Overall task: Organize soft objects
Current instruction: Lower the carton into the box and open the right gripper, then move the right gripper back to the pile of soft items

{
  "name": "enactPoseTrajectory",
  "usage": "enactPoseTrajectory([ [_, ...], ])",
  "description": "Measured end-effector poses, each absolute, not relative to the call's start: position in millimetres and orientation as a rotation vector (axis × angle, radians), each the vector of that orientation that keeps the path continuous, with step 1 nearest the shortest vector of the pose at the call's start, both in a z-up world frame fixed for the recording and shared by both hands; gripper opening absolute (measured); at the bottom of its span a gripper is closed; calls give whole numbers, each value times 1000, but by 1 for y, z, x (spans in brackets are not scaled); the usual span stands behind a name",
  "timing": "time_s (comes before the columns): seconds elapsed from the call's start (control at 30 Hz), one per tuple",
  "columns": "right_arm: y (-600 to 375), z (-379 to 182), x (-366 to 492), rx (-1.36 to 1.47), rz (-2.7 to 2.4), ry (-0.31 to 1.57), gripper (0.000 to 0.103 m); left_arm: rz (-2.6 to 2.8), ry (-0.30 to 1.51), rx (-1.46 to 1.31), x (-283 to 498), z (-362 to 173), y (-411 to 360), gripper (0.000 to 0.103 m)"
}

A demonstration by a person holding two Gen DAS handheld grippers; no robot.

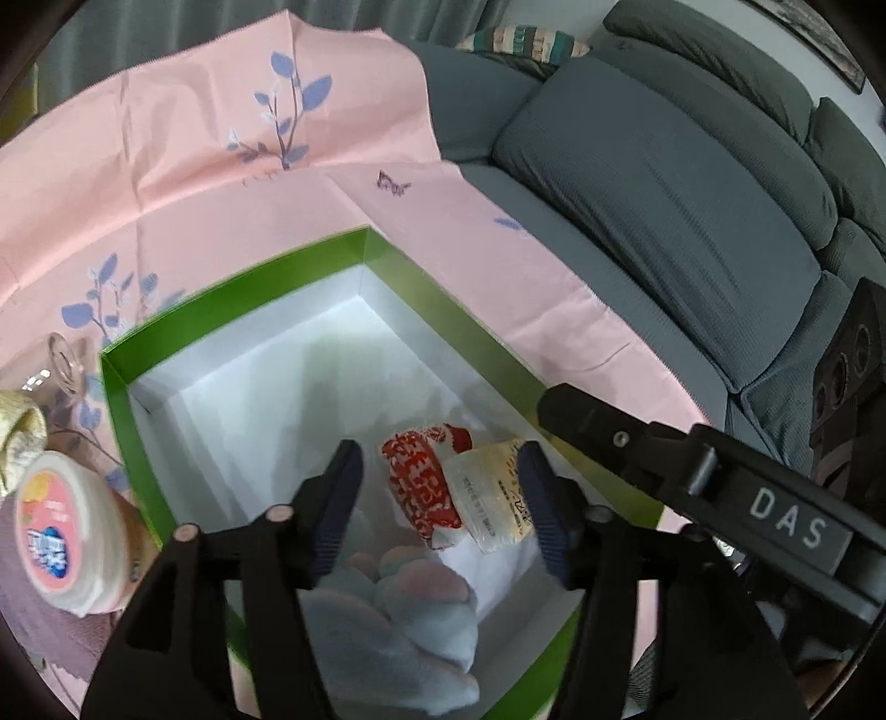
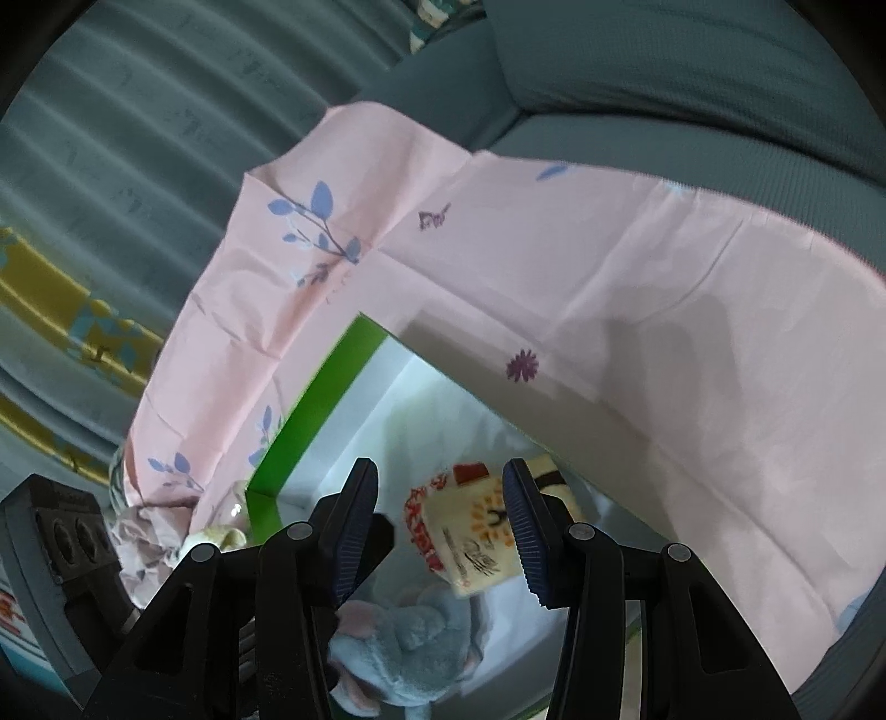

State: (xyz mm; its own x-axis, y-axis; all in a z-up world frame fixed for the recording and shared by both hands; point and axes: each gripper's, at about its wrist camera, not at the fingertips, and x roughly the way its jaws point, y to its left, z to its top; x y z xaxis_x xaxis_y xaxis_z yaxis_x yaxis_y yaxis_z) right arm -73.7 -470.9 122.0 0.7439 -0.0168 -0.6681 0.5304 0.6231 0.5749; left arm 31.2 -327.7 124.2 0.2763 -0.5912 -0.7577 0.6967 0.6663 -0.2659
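A green box (image 1: 243, 288) with a white inside stands on a pink flowered cloth (image 1: 194, 166). In it lie a red-and-white patterned packet in clear wrap (image 1: 426, 482) and a pale blue and pink plush (image 1: 410, 626). My left gripper (image 1: 443, 504) hangs over the box, open, with the packet below the gap and its pads off it. My right gripper's black finger (image 1: 587, 423) reaches in over the box's right rim. In the right wrist view the right gripper (image 2: 443, 526) is open above the packet (image 2: 476, 531), the plush (image 2: 410, 637) beneath, the box rim (image 2: 310, 410) to the left.
Left of the box sit a round tub with a pink lid (image 1: 61, 531), a cream knitted item (image 1: 22, 437) and a clear glass (image 1: 66, 360). A grey sofa (image 1: 664, 194) with a striped cushion (image 1: 520, 41) runs along the right. Curtains (image 2: 111, 138) hang behind.
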Motion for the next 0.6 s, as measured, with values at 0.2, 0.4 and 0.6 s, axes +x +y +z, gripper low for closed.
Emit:
enactPoseTrajectory([
  [0.2, -459, 144, -81, 795, -306, 617, 68, -832, 853, 116, 19, 151, -305, 80],
  [0.4, -433, 169, -80, 711, -249, 567, 92, -798, 790, 77, 13, 174, -271, 90],
  [0.6, -403, 188, -77, 632, -192, 556, 102, -775, 742, 13, 9, 191, -223, 102],
])
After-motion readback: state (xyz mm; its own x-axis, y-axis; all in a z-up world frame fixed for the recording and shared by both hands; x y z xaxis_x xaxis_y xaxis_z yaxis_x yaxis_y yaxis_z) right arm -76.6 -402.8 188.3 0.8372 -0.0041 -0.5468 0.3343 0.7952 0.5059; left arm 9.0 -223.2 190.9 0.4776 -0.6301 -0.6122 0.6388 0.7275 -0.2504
